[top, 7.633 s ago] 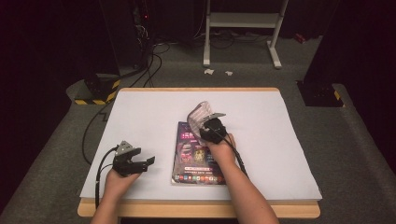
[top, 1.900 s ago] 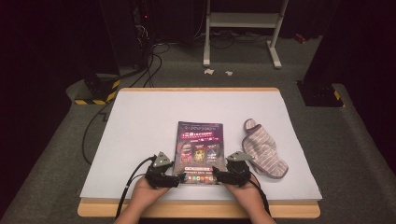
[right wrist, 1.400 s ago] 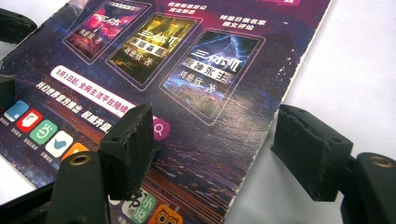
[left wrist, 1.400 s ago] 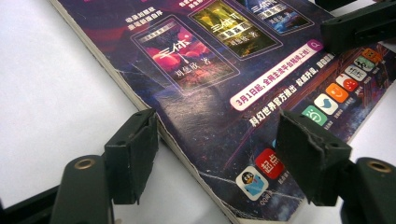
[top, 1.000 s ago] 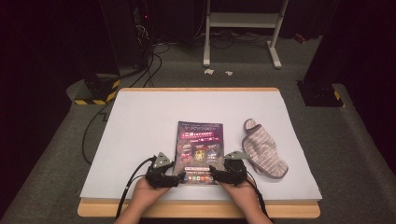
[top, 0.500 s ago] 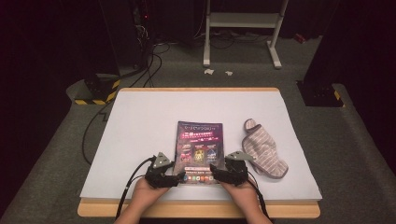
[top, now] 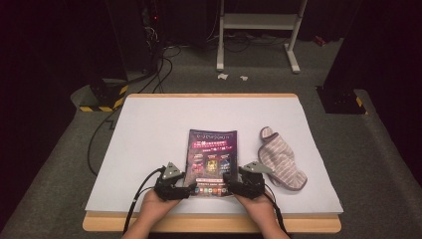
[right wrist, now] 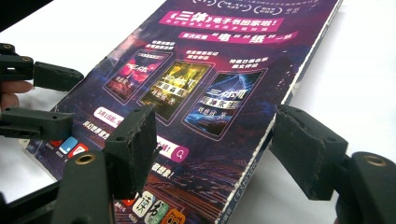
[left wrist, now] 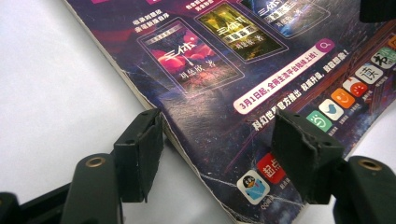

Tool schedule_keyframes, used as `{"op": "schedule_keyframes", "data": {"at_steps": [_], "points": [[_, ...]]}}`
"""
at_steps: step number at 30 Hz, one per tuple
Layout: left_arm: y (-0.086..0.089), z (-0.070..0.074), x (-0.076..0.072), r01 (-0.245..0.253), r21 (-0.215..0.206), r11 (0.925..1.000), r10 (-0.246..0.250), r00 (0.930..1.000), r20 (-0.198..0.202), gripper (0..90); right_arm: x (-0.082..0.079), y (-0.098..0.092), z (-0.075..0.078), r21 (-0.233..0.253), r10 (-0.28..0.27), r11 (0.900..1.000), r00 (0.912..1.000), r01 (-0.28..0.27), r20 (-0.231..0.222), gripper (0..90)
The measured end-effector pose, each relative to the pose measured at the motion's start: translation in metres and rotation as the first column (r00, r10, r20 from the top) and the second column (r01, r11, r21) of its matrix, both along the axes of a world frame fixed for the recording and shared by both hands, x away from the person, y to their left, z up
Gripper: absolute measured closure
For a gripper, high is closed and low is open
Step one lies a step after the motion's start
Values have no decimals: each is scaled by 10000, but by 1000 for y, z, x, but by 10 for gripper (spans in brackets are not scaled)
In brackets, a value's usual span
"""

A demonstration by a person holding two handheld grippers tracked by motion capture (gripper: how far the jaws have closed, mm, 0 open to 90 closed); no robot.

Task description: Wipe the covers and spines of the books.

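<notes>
Both tools gape astride the magazine's (top: 211, 159) near corners.

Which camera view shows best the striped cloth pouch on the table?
The high view: the striped pouch lies whole on the white table, right of the magazine and apart from it. The two gripper views look at the magazine cover between open jaws, not the pouch.

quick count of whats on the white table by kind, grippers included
magazine: 1
striped cloth pouch: 1
grippers: 2, the left gripper and the right gripper, both open at the magazine's near corners
total: 4
</notes>
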State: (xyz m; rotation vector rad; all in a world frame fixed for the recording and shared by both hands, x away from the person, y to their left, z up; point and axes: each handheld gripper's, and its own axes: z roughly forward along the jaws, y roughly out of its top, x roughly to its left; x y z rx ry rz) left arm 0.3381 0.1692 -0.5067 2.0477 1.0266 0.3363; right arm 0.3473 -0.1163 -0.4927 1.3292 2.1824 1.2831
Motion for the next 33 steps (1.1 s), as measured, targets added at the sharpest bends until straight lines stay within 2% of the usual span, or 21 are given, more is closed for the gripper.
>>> {"op": "schedule_keyframes", "data": {"at_steps": [6, 12, 14, 19, 25, 33], "points": [[1, 0, 0, -53, 0, 10000, 53, 10000, -14, 350, -3, -1, 3, 498, 128, 9987, 9998, -136, 165, 325], [2, 0, 0, -104, -20, 9999, 104, 9999, -23, 352, -8, 3, 5, 793, 343, 9962, 9990, -364, 276, 344], [2, 0, 0, -107, -15, 9999, 106, 9999, -23, 352, -9, 6, 6, 530, 335, 9979, 9985, -359, 442, 345], [2, 0, 0, -105, -26, 9999, 105, 9999, -36, 352, -9, 6, 6, 469, 266, 9985, 9990, -282, 351, 346], [2, 1, 1, -115, -13, 9999, 115, 9999, -54, 352, -9, 4, 5, 632, 245, 9977, 9995, -257, 203, 354], [3, 1, 1, -119, -21, 9999, 119, 9999, -49, 351, -10, 4, 5, 540, 258, 9982, 9994, -269, 213, 364]]}}
